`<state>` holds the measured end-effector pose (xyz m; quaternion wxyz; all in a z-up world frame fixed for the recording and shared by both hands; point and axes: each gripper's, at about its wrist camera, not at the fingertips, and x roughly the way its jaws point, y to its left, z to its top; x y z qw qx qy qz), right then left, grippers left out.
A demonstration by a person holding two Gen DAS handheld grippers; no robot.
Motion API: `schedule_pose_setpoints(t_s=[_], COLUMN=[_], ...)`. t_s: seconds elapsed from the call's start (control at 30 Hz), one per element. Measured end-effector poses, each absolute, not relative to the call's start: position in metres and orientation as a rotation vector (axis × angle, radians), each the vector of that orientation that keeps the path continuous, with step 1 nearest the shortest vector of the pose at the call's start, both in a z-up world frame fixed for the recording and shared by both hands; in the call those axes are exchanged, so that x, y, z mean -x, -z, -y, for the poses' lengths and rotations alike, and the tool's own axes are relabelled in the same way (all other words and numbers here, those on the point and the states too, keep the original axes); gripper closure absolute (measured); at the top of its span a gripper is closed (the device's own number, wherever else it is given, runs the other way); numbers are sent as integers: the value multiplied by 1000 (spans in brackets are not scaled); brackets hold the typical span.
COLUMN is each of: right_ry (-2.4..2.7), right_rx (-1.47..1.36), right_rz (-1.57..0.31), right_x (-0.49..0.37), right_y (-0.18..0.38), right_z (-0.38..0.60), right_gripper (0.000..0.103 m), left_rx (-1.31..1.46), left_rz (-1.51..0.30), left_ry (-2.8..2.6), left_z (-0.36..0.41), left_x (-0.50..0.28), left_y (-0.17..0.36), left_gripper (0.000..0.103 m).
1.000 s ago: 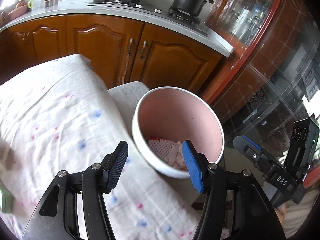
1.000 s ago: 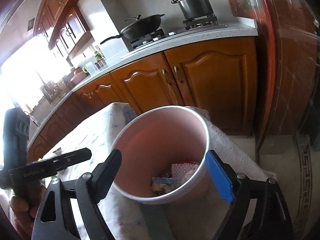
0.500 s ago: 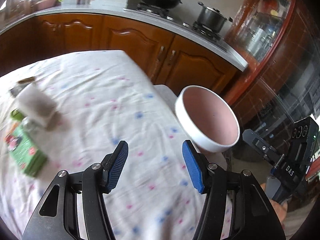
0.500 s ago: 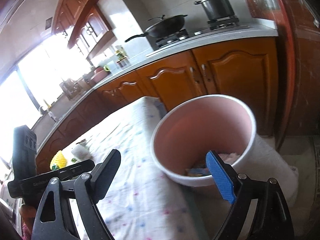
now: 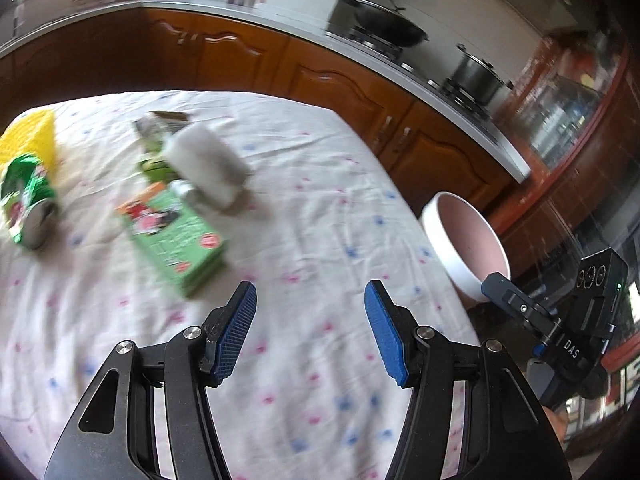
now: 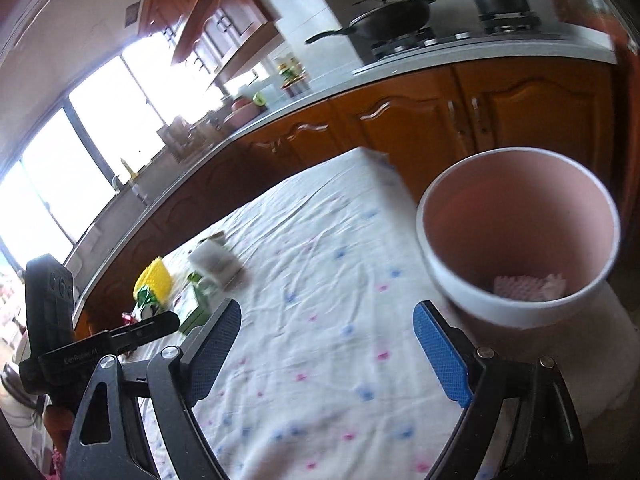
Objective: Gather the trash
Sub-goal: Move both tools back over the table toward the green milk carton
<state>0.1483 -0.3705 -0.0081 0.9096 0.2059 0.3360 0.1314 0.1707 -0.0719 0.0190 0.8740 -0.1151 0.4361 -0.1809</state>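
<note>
A pink bin with a white outside (image 5: 466, 240) (image 6: 520, 240) stands off the table's right end, with crumpled wrappers (image 6: 528, 286) at its bottom. On the flowered tablecloth (image 5: 312, 240) lie a green carton (image 5: 172, 236), a white paper cup on its side (image 5: 208, 168), a green crushed can (image 5: 28, 204) and a yellow object (image 5: 32, 136). My left gripper (image 5: 310, 330) is open and empty above the cloth, near the carton. My right gripper (image 6: 326, 354) is open and empty beside the bin. Each gripper shows in the other's view (image 5: 560, 320) (image 6: 100, 344).
Wooden kitchen cabinets (image 5: 320, 76) under a grey counter run behind the table, with a wok (image 5: 384, 26) and a steel pot (image 5: 476, 76) on the stove. A glass-fronted cupboard (image 5: 576, 120) stands at the right. Bright windows (image 6: 80, 140) fill the left.
Both grippers swung left, away from above the bin, towards the trash on the table. The carton, cup and can have come into the left wrist view.
</note>
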Motion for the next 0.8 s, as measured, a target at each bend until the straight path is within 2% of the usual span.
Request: schedule_pose_setpoints(t_s=[0.37,0.7,0.8], right_ry=[-364,-462,-481], right_rx=[-357,-275,-249], right_rz=[-713,-733,-735], right_x=[-163,-189,-201], right_y=[3,-1,-2], right_z=[318,274,266], right_gripper=[14,14,14], left_rx=[299,333,348], left_rz=[-890,-930,-940], left_ry=[266,233,246], left_z=[4,-19,-14], left_x=[-167,-176,-184], left_y=[-16,-3,0], left_gripper=[46,46,35])
